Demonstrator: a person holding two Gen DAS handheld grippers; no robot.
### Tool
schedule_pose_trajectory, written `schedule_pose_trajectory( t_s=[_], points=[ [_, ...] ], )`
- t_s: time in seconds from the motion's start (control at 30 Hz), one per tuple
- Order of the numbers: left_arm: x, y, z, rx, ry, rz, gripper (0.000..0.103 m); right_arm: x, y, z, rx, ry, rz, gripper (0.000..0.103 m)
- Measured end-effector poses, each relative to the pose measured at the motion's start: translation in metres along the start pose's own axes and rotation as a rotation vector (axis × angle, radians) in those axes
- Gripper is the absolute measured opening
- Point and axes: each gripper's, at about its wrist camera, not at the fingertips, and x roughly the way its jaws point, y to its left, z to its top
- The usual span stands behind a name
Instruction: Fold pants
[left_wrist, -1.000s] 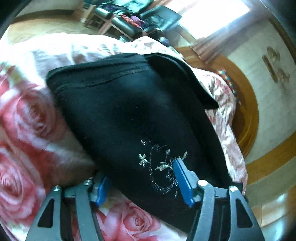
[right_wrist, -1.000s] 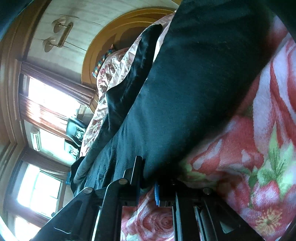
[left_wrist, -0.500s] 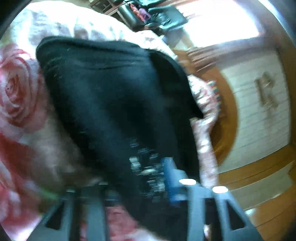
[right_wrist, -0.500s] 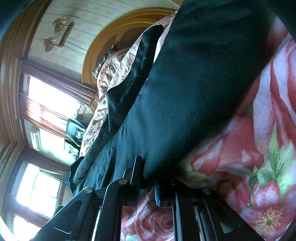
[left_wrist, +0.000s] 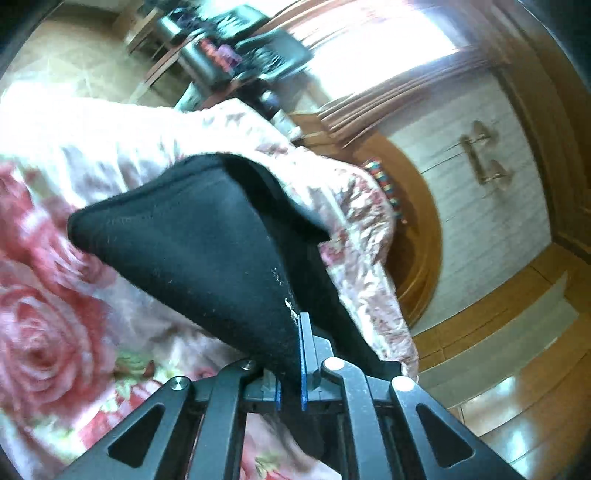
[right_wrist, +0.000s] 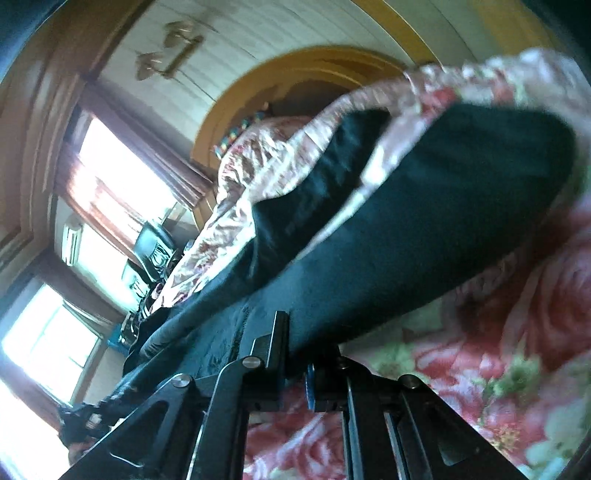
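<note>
The bed has a rose-pattern cover, and the black pants lie on it, with the near edge lifted. The left claw is clenched on this edge. The right claw also grasps the pants.

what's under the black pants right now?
The black pants are over a rose-print bedspread, visible around their edges. Both the left gripper and right gripper pinch the near edge. Anything beneath the fabric is hidden.
</note>
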Motion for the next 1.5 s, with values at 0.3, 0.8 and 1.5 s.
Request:
schedule_pose_trajectory(
  t_s=[0.3,0.8,1.5],
  points=[
    [-0.054,0.015,-0.02,0.066,-0.019,0.057,0.005,-0.039,-0.008,-0.008,0.113,-0.012,-0.001,0.008],
    [-0.033,0.062,-0.018,0.015,-0.022,0.245,0.029,-0.039,-0.081,0.041,0.247,-0.07,-0.22,0.019],
    [-0.114,0.044,-0.025,0.028,-0.086,0.164,0.006,-0.113,-0.058,0.023,0.068,-0.083,-0.314,0.008]
  ],
)
